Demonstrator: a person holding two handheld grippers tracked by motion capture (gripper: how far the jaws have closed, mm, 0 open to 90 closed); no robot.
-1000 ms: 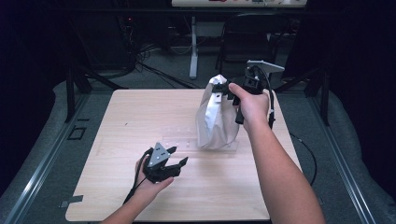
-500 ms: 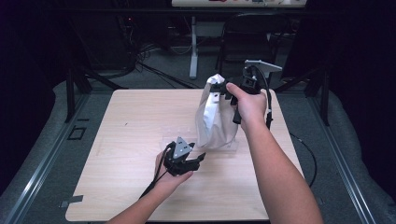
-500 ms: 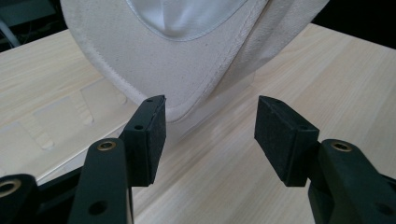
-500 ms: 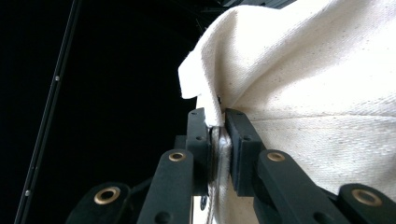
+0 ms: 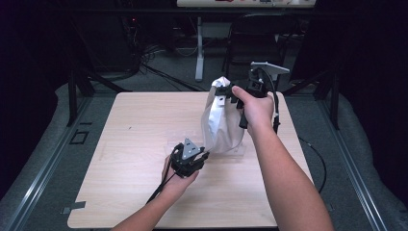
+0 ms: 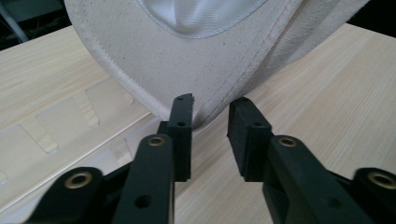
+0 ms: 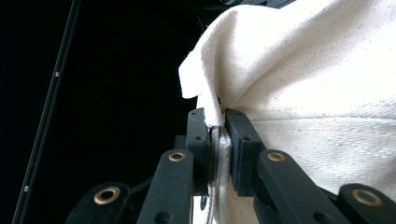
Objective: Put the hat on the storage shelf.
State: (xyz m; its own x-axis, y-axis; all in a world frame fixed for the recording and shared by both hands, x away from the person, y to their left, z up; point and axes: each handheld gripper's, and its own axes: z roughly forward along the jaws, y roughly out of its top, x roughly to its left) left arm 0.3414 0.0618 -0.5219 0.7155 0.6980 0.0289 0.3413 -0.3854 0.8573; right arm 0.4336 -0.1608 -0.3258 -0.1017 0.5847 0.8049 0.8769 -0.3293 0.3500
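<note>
On table point(image 5: 120, 144), right gripper point(image 5: 226, 92) clamping bag point(image 5: 219, 125)

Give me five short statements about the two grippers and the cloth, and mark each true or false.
1. The right gripper is clamped on the white cloth. True.
2. The left gripper has its jaws shut on the cloth's hem. False: they stand open, with the hem just ahead of them.
3. The cloth lies flat on the table. False: it hangs from the right gripper, its lower end at the table.
4. The left gripper sits low, near the cloth's bottom edge. True.
5. The cloth is black. False: it is white.
</note>
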